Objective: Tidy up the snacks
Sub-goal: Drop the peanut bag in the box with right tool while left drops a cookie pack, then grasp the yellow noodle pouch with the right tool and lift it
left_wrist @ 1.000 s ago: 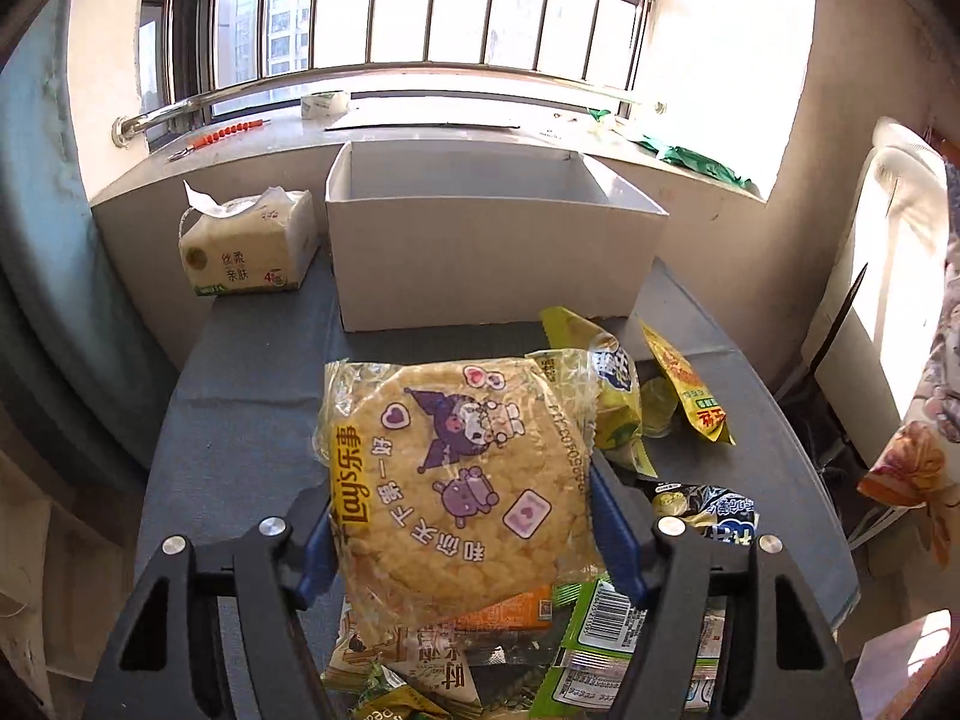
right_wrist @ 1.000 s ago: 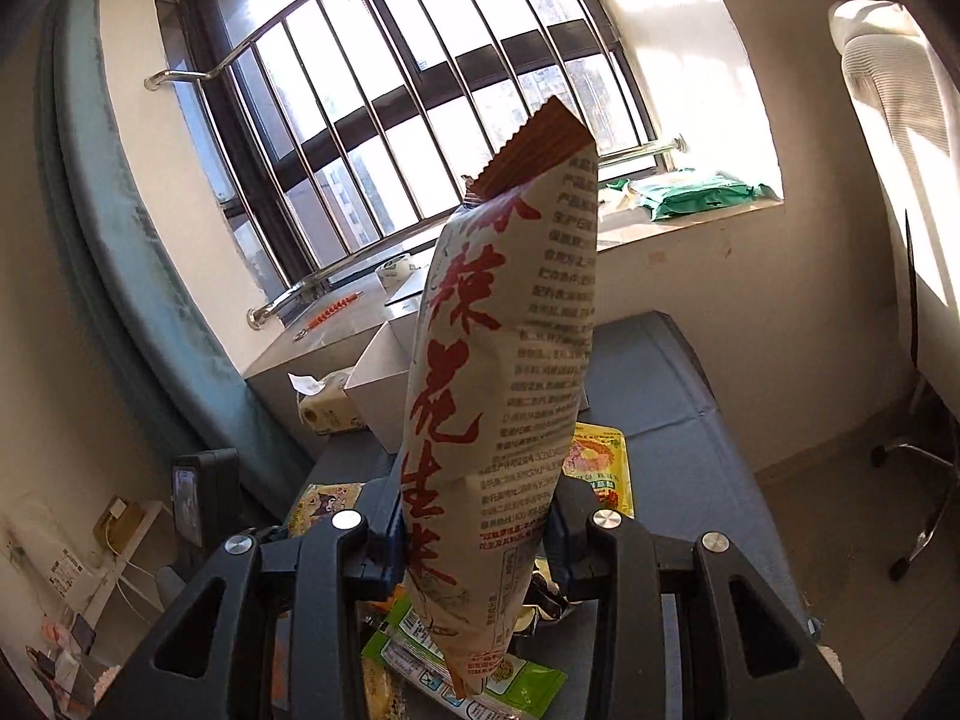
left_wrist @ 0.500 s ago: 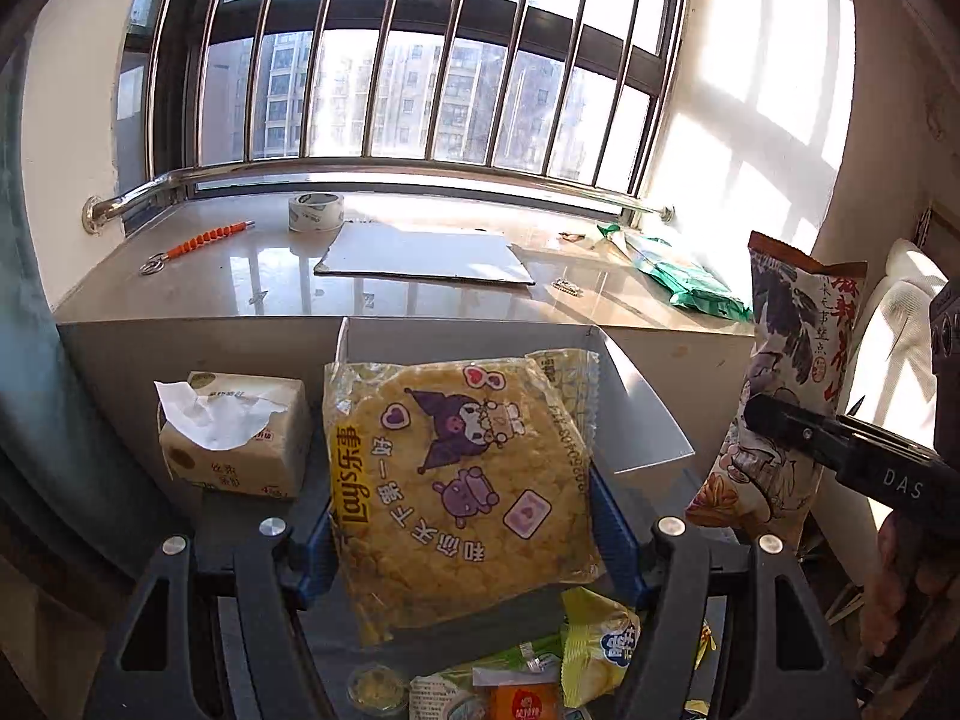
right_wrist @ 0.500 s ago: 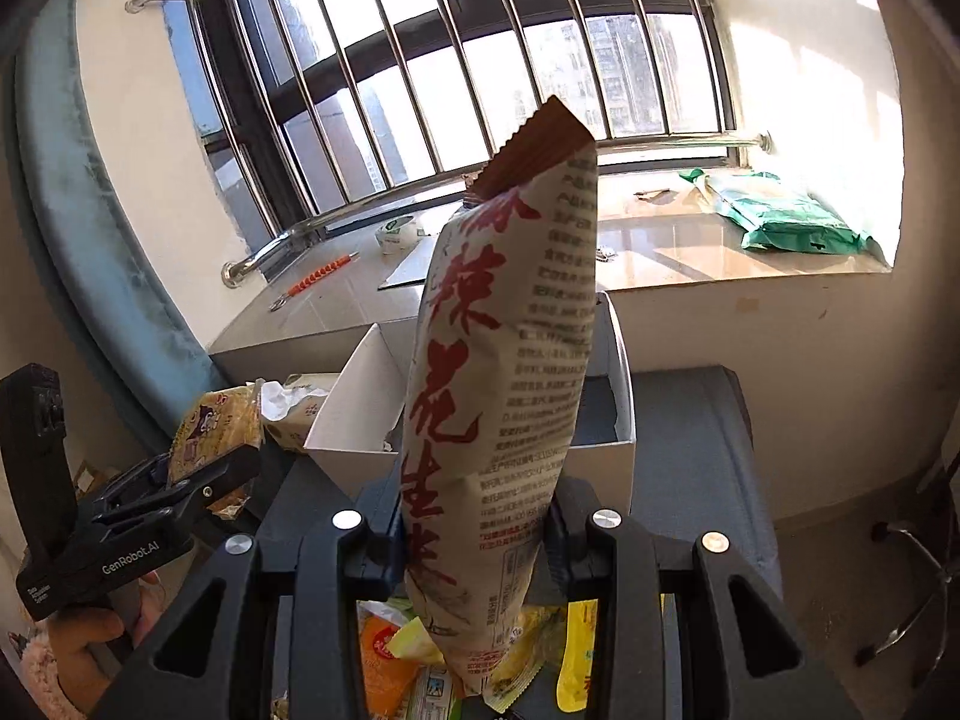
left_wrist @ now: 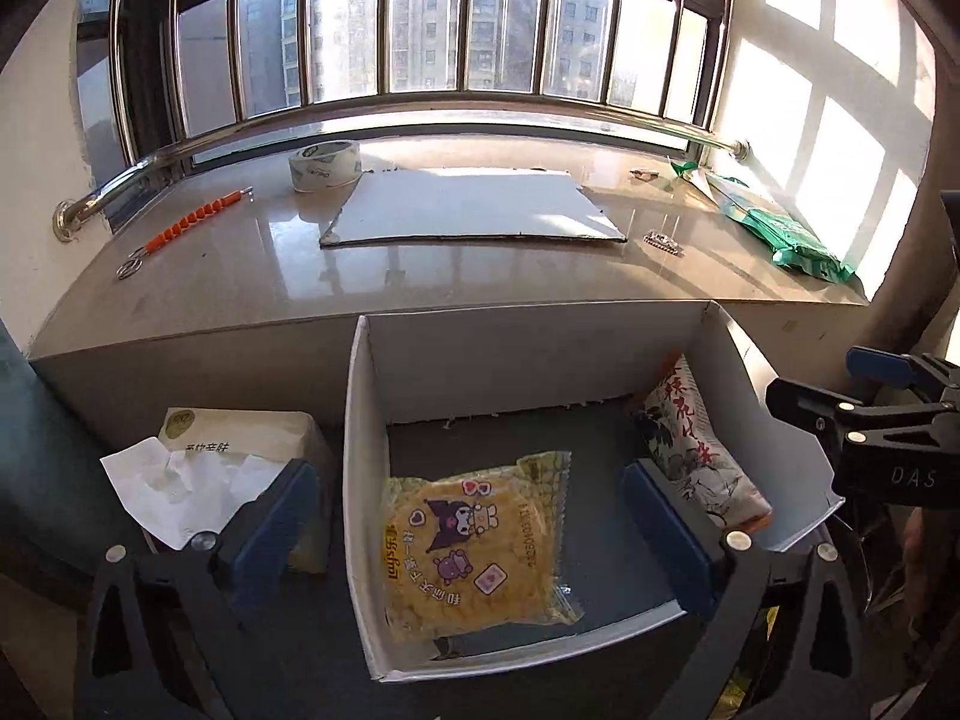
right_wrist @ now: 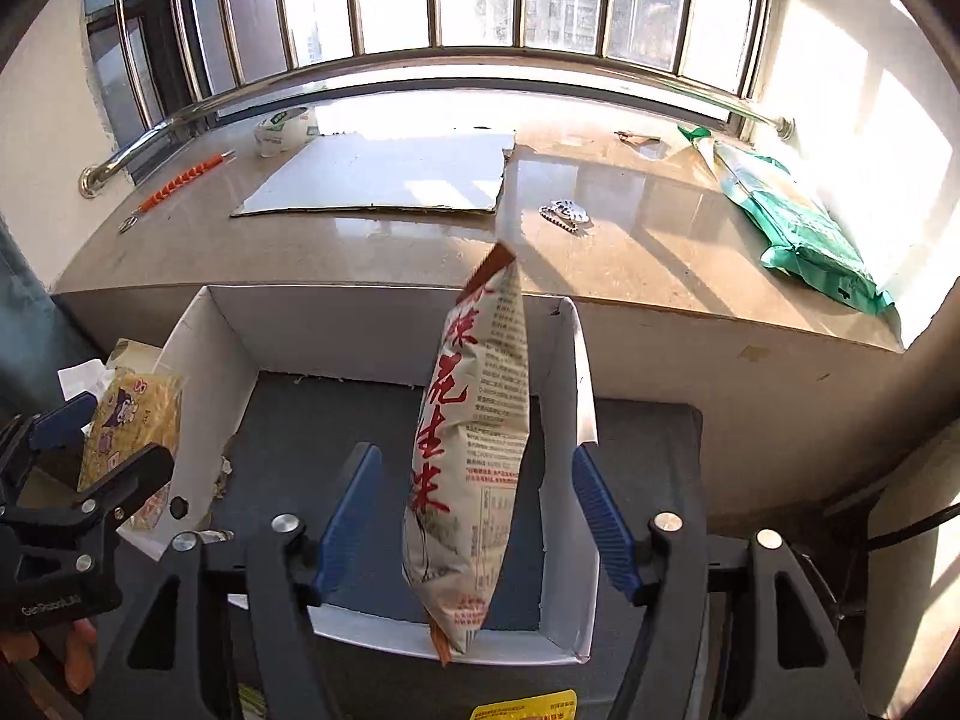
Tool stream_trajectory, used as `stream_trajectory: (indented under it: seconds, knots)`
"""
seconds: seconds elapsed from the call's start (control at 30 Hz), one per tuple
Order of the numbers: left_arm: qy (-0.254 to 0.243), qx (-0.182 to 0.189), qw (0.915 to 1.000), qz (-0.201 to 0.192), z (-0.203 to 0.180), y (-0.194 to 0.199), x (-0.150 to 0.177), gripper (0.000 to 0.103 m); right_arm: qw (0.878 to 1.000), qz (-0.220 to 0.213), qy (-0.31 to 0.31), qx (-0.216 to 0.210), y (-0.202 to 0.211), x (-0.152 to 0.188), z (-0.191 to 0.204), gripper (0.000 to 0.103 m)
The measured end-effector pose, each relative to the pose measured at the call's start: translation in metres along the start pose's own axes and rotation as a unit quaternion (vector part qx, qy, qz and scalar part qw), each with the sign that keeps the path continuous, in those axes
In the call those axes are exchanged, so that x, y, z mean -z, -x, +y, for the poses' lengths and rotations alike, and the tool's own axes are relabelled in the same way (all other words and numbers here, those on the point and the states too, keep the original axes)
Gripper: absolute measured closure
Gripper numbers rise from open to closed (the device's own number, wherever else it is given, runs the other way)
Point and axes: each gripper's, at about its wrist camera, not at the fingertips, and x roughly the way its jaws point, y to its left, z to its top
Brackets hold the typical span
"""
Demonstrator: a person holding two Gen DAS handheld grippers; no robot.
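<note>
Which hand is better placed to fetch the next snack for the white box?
Probably the right. The right hand-held gripper is open, and a yellow packet shows just under it. The left hand-held gripper, also open, sits next to a tissue pack instead.

Box [left_wrist: 360, 480] middle open between chips [left_wrist: 474, 546] and peanuts [left_wrist: 696, 450].

One white cardboard box [left_wrist: 367, 480] holds two snack packets: one yellow Lay's bag [left_wrist: 477, 546], one peanut bag [left_wrist: 696, 450]; one tissue pack [left_wrist: 240, 438] alongside.
</note>
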Motion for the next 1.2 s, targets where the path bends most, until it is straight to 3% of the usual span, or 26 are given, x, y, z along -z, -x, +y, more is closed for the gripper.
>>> stream_trajectory:
  seconds: [0.07,0.17,0.27,0.37,0.43,0.57,0.8,0.93,1.03,1.13,1.2]
  knots:
    - [-0.01,0.006,0.9998,-0.016,-0.001,0.012,0.003,0.0,1.0,-0.022,-0.016,0.007,0.008,-0.003,-0.008,0.0]
    - [-0.018,0.01,0.9994,-0.029,-0.001,0.027,0.002,0.0,0.997,-0.065,-0.042,-0.022,0.032,-0.003,-0.016,0.0]
    - [-0.022,0.009,0.9982,-0.055,-0.002,0.049,0.004,0.0,0.992,-0.119,-0.028,-0.022,0.056,-0.002,-0.013,0.0]
    - [-0.017,0.022,0.9974,-0.066,0.0,0.078,0.013,0.0,0.991,-0.132,-0.001,-0.022,0.081,0.006,-0.005,0.0]
    - [-0.023,0.027,0.9969,-0.071,-0.001,0.102,0.024,0.0,0.989,-0.141,0.002,-0.047,0.101,0.02,-0.003,0.0]
    - [-0.051,0.016,0.9922,-0.113,-0.01,0.163,0.058,0.0,0.982,-0.157,0.009,-0.106,0.148,0.064,0.0,0.0]
    - [-0.082,0.051,0.9852,-0.142,-0.017,0.261,0.141,0.0,0.96,-0.205,0.027,-0.19,0.234,0.163,0.007,0.0]
    - [-0.069,0.072,0.9834,-0.151,-0.024,0.294,0.197,0.0,0.954,-0.217,0.025,-0.204,0.26,0.222,0.009,0.0]
    - [-0.045,0.097,0.982,-0.155,-0.028,0.306,0.229,0.0,0.955,-0.239,0.009,-0.172,0.27,0.263,0.012,0.0]
    - [-0.016,0.123,0.9806,-0.152,-0.032,0.307,0.251,0.0,0.962,-0.211,0.005,-0.17,0.265,0.289,0.015,0.0]
    - [-0.007,0.129,0.9812,-0.144,-0.037,0.302,0.259,0.0,0.961,-0.195,-0.012,-0.196,0.257,0.298,0.011,0.0]
